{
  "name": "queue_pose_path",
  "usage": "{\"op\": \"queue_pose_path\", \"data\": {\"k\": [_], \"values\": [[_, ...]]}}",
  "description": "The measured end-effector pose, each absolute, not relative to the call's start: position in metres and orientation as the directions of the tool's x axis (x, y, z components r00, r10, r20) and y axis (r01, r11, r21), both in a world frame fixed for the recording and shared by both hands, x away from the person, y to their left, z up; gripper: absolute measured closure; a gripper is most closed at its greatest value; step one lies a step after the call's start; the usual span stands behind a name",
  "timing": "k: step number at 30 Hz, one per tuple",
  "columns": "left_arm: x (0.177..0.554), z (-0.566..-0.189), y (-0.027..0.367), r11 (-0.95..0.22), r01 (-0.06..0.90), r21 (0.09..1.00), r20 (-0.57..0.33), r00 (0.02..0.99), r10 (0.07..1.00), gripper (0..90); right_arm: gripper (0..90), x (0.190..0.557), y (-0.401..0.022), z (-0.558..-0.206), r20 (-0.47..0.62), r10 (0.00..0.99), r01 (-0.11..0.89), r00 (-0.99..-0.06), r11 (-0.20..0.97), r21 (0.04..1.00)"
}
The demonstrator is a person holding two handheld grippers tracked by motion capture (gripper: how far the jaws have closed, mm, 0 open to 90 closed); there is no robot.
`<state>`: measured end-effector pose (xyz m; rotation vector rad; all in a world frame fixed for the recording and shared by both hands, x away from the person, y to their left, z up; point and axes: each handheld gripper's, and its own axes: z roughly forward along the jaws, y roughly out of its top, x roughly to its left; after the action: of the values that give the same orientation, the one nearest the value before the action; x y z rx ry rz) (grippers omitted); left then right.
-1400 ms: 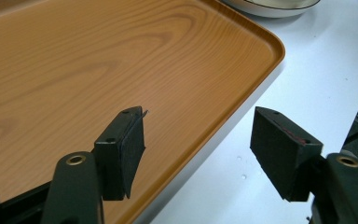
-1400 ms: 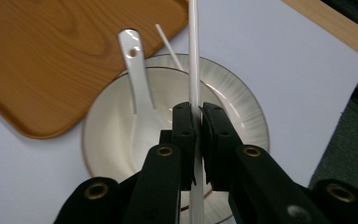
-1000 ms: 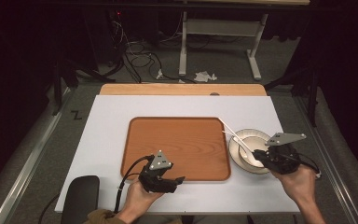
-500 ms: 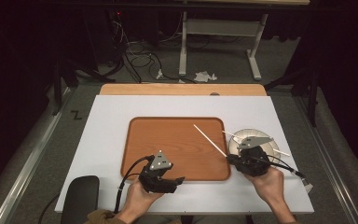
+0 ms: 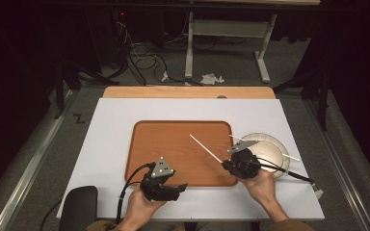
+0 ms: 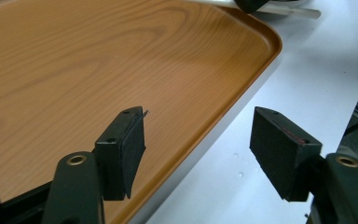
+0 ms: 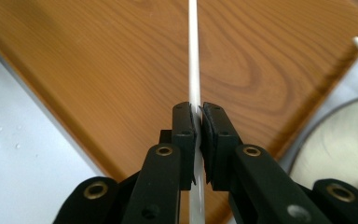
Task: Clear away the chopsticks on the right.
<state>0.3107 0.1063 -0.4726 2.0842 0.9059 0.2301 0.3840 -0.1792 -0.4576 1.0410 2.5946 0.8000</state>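
A rectangular brown wooden tray lies in the middle of the white bench, and a round pale plate sits just beside its right edge. The right tool has its jaws pressed onto a thin white stick, which slants out over the tray's right part. Another thin white stick rests across the plate. The left tool hangs over the tray's near edge, jaws spread wide and empty.
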Motion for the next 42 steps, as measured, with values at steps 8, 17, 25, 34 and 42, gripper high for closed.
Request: {"op": "queue_pose_path", "data": {"k": [8, 17, 25, 34, 42], "values": [[0.302, -0.474, 0.117, -0.362, 0.548, 0.754, -0.152, 0.682, 0.716, 35.5, 85.3, 0.402, -0.166, -0.472, 0.000, 0.678, 0.568, -0.735, 0.616, 0.545], [0.293, -0.475, 0.126, -0.327, 0.570, 0.753, -0.153, 0.637, 0.756, 35.5, 84.9, 0.418, -0.156, -0.484, 0.010, 0.674, 0.580, -0.738, 0.628, 0.519], [0.289, -0.475, 0.131, -0.318, 0.578, 0.751, -0.149, 0.618, 0.772, 35.5, 82.7, 0.424, -0.152, -0.489, -0.020, 0.689, 0.590, -0.725, 0.635, 0.498], [0.288, -0.475, 0.130, -0.321, 0.578, 0.750, -0.146, 0.619, 0.772, 35.5, 83.3, 0.426, -0.157, -0.489, -0.102, 0.743, 0.618, -0.661, 0.616, 0.488], [0.288, -0.475, 0.130, -0.324, 0.578, 0.749, -0.146, 0.620, 0.771, 35.5, 81.0, 0.426, -0.158, -0.488, -0.116, 0.745, 0.617, -0.657, 0.619, 0.486]]}}
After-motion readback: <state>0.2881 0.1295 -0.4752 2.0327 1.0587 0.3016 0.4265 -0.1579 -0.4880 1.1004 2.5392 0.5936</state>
